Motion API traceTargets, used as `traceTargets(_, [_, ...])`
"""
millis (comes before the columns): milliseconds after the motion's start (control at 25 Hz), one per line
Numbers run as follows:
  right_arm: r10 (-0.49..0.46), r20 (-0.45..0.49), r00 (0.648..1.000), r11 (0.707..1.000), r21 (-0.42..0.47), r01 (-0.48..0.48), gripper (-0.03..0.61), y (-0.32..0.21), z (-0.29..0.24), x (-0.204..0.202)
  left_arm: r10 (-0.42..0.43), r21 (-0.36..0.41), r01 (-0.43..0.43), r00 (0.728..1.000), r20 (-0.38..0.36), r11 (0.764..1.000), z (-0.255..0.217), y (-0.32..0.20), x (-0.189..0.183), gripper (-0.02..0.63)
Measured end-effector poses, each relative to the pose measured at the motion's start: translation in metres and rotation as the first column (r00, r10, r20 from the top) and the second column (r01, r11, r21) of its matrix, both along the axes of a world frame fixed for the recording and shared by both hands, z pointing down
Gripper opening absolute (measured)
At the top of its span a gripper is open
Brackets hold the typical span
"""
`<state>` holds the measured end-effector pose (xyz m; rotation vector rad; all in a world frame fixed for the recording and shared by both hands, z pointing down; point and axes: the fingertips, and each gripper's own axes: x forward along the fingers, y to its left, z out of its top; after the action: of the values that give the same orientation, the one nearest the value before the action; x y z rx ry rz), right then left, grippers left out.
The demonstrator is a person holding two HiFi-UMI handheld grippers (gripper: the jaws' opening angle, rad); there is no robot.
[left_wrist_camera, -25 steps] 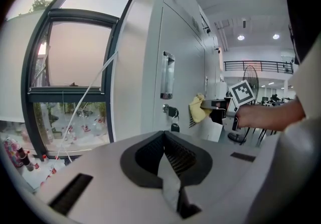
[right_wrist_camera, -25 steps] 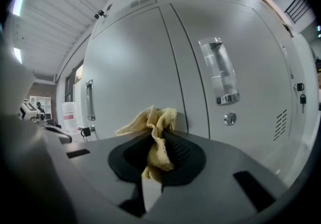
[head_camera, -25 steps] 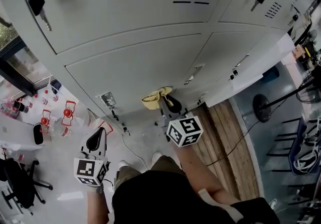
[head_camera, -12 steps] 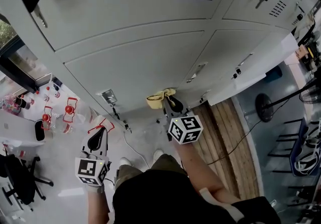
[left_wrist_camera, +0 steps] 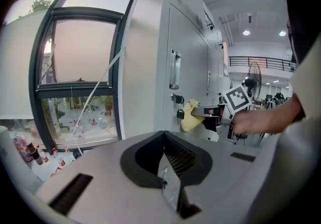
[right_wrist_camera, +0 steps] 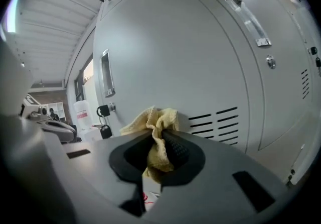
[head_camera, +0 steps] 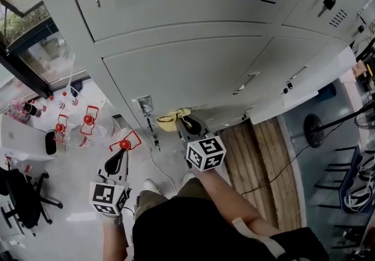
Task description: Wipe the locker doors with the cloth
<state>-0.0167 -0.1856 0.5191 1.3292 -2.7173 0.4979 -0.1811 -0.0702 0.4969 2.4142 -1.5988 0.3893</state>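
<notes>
— Where's the cloth (right_wrist_camera: 156, 126)?
— Pinched in the right gripper's (head_camera: 183, 125) jaws, at the lower locker door (head_camera: 193, 72) (just beside its padlock (left_wrist_camera: 179, 114)).
— The left gripper (head_camera: 122, 147)?
— Jaws together, nothing between.

Everything here is placed off the lower locker door (head_camera: 193, 72). The cloth (head_camera: 169, 118) is held right up at that door, just beside its handle (head_camera: 143, 105), and is pinched in the right gripper (head_camera: 183, 124) directly behind it. The left gripper (head_camera: 121, 147) is kept off the door, left of the handle. Bottles (head_camera: 76, 131) are set on the floor left of the door, below a window (head_camera: 41, 49). A wooden strip (head_camera: 261, 148) is laid to the door's right, with a fan base (head_camera: 309, 136) beyond.
</notes>
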Motion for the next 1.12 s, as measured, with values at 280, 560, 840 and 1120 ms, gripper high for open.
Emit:
traceTargets(280, [-0.093, -0.024, 0.995, 0.996, -0.012, 0.093, 0.041, 0.013, 0.013, -0.053, -0.049, -0.011, 0.049, 0.999, 0.001, 0.999, 0.004, 0.014, -0.026, 0.009])
traceTargets(560, [-0.171, -0.079, 0.982, 0.985, -0.021, 0.170, 0.041, 0.023, 0.035, -0.093, -0.092, -0.022, 0.092, 0.996, 0.007, 0.995, 0.010, 0.026, -0.048, 0.009])
traceTargets(840, [-0.203, -0.278, 0.939, 0.972, 0.063, 0.228, 0.041, 0.028, 0.050, -0.104, -0.111, -0.031, 0.111, 0.994, 0.010, 0.993, 0.011, 0.025, -0.056, 0.009])
traceTargets(1120, [-0.179, -0.434, 0.883, 0.961, 0.116, 0.252, 0.041, 0.024, 0.054, -0.090, -0.072, -0.023, 0.072, 0.997, 0.010, 0.997, 0.018, 0.015, -0.041, 0.009])
